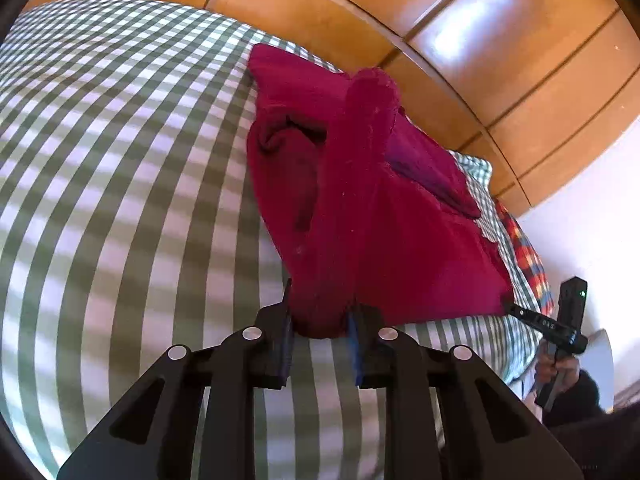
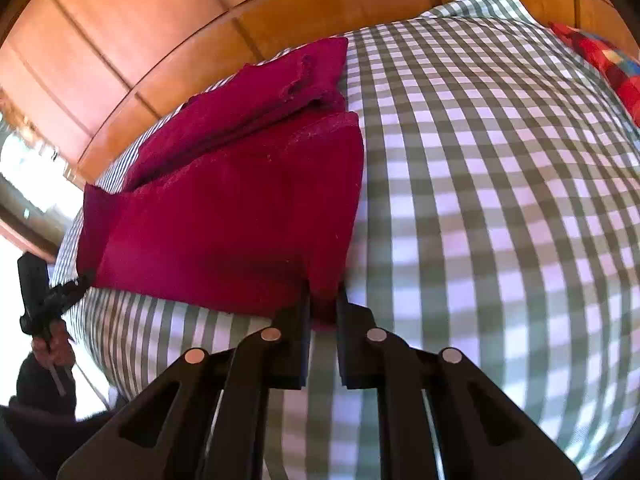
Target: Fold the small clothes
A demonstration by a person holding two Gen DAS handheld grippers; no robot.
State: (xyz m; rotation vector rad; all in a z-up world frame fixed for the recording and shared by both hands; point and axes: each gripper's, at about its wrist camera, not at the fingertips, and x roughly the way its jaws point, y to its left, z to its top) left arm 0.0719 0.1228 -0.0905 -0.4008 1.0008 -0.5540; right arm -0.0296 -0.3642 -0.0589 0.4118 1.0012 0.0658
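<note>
Red garment (image 1: 360,184) lies on green-checked bed (image 1: 120,160).

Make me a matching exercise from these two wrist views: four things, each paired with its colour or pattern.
Things:
1. garment
2. bed sheet
3. wardrobe doors
4. cloth at the bed's edge

Colours:
A. glossy orange-brown wood
B. red, yellow and blue plaid
C. crimson
D. green and white check

Pairs: 1-C, 2-D, 3-A, 4-B
</note>
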